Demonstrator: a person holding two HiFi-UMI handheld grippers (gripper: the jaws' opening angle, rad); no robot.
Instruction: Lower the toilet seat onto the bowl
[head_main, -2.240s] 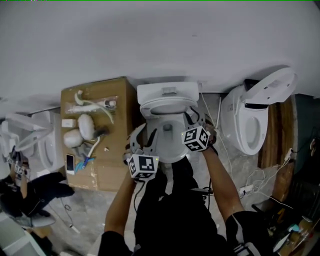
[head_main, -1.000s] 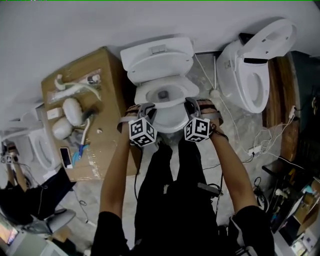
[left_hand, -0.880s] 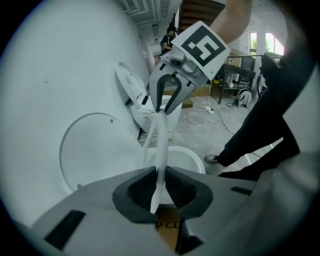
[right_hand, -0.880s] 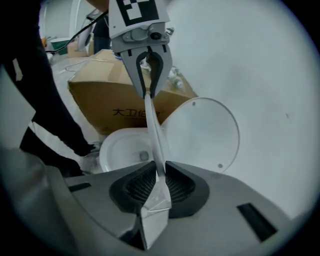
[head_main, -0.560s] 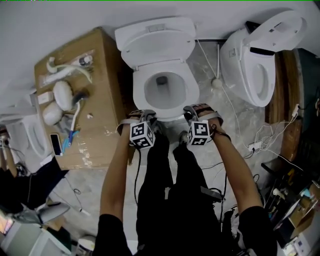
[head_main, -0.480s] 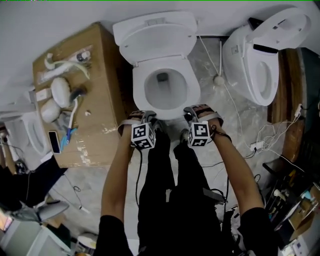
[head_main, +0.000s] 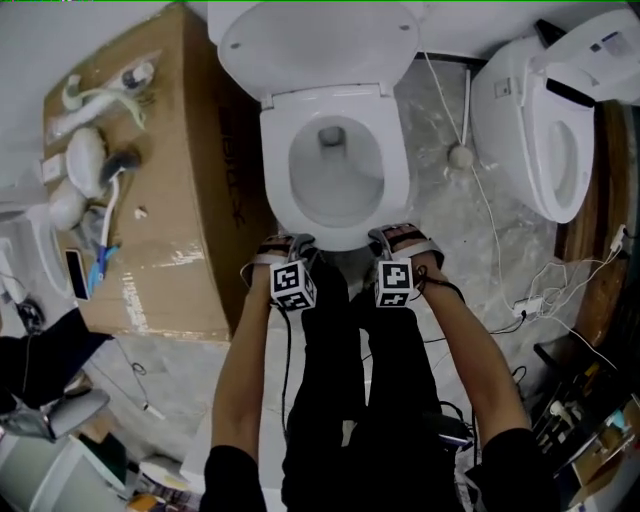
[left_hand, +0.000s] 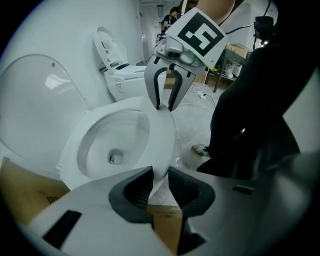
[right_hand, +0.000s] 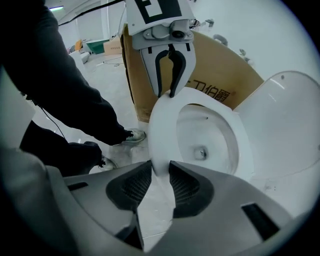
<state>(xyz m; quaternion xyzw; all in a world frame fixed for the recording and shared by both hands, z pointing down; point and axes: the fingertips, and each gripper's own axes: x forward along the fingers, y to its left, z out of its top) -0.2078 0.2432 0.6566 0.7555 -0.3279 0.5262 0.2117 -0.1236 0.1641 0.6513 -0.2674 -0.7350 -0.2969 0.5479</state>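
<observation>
Toilet seat (head_main: 277, 170) lies flat on bowl (head_main: 335, 215), lid (head_main: 315, 40) upright behind against wall. Both grippers point steeply down at seat's front rim, side by side. Left gripper (left_hand: 160, 185): fingers (left_hand: 136, 192) have just been opening, now slightly apart, seat's front edge between them, grip loose. Right gripper (right_hand: 160, 182): fingers (right_hand: 189, 191) also just been opening, parted wider, straddling same rim, not clamping. Cardboard box (head_main: 190, 180) stands just left of toilet, second toilet (head_main: 550, 130) at right.

Toilet lid (head_main: 318, 40) cut by top edge; items (head_main: 85, 160) on cardboard box (head_main: 190, 200) too small.
</observation>
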